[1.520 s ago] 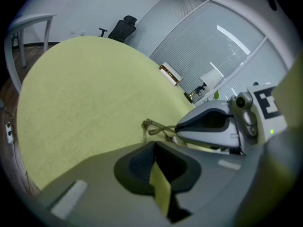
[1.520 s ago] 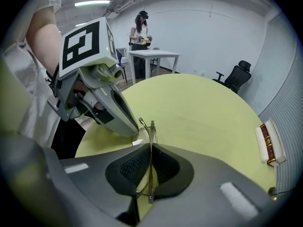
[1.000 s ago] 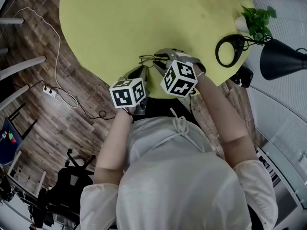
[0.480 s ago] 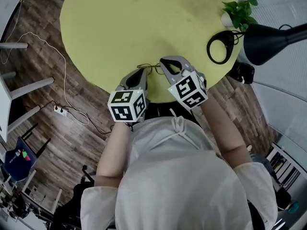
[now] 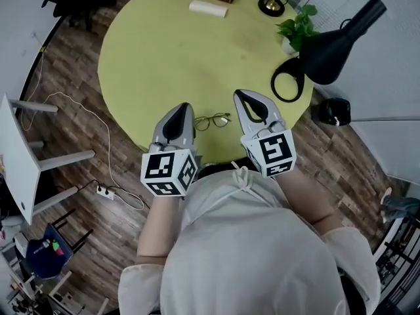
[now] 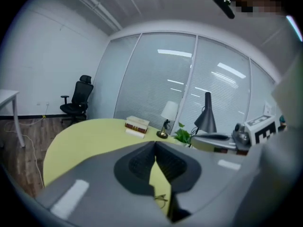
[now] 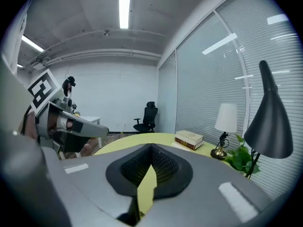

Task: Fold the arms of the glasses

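With the glasses lying seemingly folded at the near edge of the desk, left tool and right tool are hovering pressed together, empty.

thin wire-framed glasses lie on the yellow-green table near its front edge — arms look folded.

We see a yellow-green table, a black lamp, a brown wood-grain floor, and a grey left gripper and right gripper (black-and-white square markers on each).
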Demonstrator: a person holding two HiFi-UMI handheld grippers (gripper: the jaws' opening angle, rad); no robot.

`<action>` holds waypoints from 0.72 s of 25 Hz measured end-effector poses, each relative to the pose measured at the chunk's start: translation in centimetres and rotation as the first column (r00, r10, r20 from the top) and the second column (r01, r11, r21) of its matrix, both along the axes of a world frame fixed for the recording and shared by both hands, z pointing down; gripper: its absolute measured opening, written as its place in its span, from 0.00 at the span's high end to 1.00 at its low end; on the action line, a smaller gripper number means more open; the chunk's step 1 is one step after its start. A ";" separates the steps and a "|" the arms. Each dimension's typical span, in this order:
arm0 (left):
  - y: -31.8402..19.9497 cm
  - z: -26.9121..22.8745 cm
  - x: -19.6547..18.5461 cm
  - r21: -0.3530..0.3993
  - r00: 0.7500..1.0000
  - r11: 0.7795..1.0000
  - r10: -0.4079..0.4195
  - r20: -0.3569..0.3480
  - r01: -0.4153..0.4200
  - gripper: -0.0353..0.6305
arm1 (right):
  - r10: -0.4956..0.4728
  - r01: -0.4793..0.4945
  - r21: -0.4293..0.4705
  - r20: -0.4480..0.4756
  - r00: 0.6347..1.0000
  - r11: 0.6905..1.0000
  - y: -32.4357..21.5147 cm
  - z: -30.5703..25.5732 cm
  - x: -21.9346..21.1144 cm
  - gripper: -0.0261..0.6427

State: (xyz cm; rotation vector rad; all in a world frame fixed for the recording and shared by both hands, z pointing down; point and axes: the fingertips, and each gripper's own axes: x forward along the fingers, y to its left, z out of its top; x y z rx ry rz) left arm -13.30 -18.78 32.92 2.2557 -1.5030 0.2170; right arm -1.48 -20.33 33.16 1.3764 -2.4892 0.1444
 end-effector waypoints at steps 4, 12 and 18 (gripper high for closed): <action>0.7 -3.4 -0.6 0.091 0.999 0.995 -0.034 0.014 0.032 0.94 | 0.033 -0.033 0.042 -0.003 0.999 0.999 0.9 -1.6 0.9 0.97; 1.1 -3.7 -0.8 0.094 1.000 0.995 -0.028 0.004 0.028 0.94 | 0.096 -0.095 0.062 -0.015 0.995 0.994 1.1 -2.3 2.7 0.97; 1.6 -3.4 -0.9 0.086 1.000 0.996 -0.024 -0.006 0.024 0.94 | 0.098 -0.098 0.043 -0.014 0.995 0.994 1.7 -1.8 2.6 0.97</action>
